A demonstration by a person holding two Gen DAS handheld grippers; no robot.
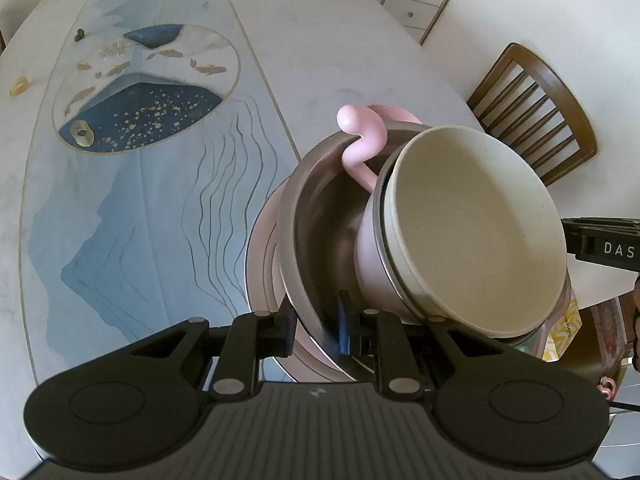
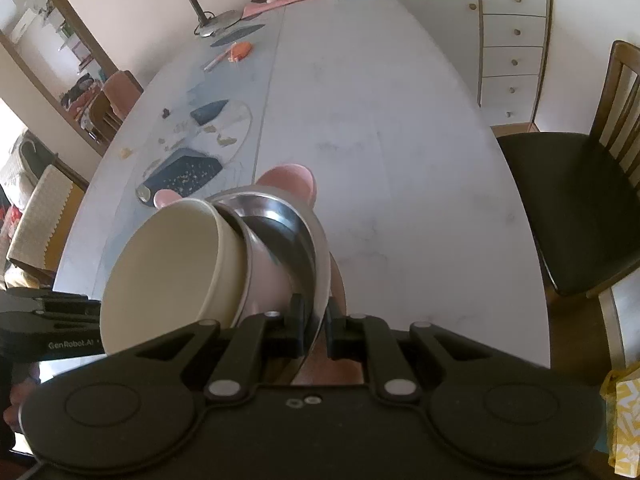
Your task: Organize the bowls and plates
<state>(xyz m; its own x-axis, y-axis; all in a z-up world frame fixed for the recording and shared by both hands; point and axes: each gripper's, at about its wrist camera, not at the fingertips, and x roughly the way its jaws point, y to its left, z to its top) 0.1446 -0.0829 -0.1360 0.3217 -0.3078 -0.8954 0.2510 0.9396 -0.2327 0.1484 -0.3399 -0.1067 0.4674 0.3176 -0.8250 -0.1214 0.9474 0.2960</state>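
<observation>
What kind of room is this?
Most likely a home dining room: a long table with a painted runner, wooden slat-back chairs pulled up to it, and a white chest of drawers against the wall.

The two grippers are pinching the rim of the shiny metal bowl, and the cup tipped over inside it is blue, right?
Not quite: the cup tipped inside the metal bowl is pink with a cream inside, as the left wrist view shows. Both the left gripper and right gripper do pinch the rim.

Cream bowl [image 1: 476,236] in a pink cup [image 1: 374,256], silver steel bowl [image 1: 320,216], blue-patterned grey table [image 1: 132,200].
</observation>
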